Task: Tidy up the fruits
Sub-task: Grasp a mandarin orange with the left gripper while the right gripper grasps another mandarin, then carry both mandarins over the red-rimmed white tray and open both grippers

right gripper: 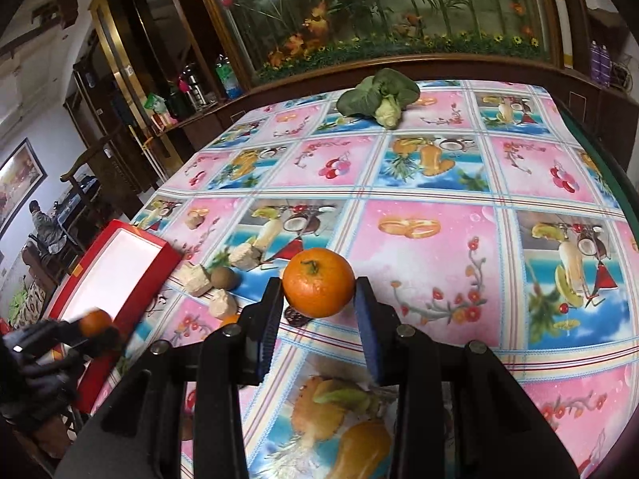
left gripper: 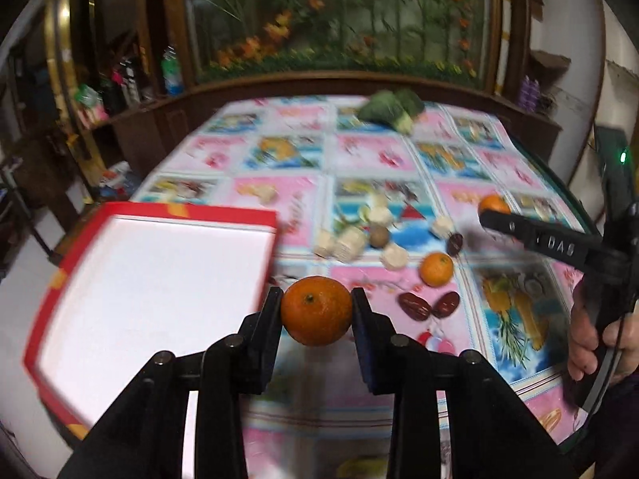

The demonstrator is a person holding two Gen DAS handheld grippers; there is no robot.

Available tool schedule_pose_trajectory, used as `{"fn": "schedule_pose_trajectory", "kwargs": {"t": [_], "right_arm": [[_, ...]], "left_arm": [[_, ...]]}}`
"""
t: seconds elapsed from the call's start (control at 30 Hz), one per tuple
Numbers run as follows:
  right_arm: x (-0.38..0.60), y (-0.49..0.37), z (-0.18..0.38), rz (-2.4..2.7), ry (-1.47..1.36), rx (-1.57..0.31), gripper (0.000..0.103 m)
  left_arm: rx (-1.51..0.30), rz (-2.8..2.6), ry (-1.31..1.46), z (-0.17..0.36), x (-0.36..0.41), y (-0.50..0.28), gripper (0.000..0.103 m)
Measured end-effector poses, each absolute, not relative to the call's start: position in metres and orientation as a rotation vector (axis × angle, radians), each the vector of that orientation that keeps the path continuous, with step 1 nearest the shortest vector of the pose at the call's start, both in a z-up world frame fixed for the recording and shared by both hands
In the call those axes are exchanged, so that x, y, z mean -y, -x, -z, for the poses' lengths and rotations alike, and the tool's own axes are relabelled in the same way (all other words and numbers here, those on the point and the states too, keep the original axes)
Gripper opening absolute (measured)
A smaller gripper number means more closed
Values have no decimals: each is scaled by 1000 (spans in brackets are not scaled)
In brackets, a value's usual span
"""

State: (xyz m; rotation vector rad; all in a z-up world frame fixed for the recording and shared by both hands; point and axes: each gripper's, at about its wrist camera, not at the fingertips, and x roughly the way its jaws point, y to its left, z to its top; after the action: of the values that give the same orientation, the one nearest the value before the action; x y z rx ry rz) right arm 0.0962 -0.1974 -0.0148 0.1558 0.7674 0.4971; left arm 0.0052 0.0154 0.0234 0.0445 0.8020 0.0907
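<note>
In the left wrist view my left gripper point(left gripper: 316, 294) is shut on a mandarin point(left gripper: 315, 315), held above the tablecloth beside the red box point(left gripper: 191, 215) with a white inside. In the right wrist view my right gripper point(right gripper: 319, 284) is shut on a second mandarin point(right gripper: 318, 291) over the middle of the table. Each gripper also shows in the other's view: the right gripper point(left gripper: 489, 215) at the right, the left gripper point(right gripper: 96, 329) blurred by the red box point(right gripper: 159, 263). A third mandarin point(left gripper: 436, 268) lies on the cloth near red dates point(left gripper: 415, 305).
Pale chunks point(left gripper: 347, 243) and a small brown fruit point(left gripper: 378, 236) lie scattered mid-table. A leafy green vegetable point(right gripper: 379, 97) sits at the far edge. A wooden cabinet with a plant display stands behind the table, shelves with bottles to the left. A hand point(left gripper: 587, 339) holds the right tool.
</note>
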Motion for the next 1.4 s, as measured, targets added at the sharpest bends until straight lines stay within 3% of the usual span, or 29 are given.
{"fn": "schedule_pose_trajectory", "kwargs": {"t": [0.37, 0.67, 1.17, 1.27, 1.33, 1.4], "right_arm": [[127, -55, -7, -676, -173, -738, 38], [-2, -17, 4, -872, -65, -797, 39], [-51, -1, 31, -950, 142, -861, 39], [-53, 2, 30, -967, 155, -856, 45], [-54, 8, 28, -979, 172, -838, 57], [-53, 13, 25, -986, 186, -816, 61]], "left_arm": [[-635, -319, -35, -51, -82, 25, 33], [-704, -462, 2, -31, -142, 33, 33], [-836, -535, 79, 15, -188, 34, 34], [-844, -537, 77, 18, -189, 36, 55], [-829, -542, 71, 17, -187, 38, 56], [-829, -540, 68, 16, -184, 39, 57]]}}
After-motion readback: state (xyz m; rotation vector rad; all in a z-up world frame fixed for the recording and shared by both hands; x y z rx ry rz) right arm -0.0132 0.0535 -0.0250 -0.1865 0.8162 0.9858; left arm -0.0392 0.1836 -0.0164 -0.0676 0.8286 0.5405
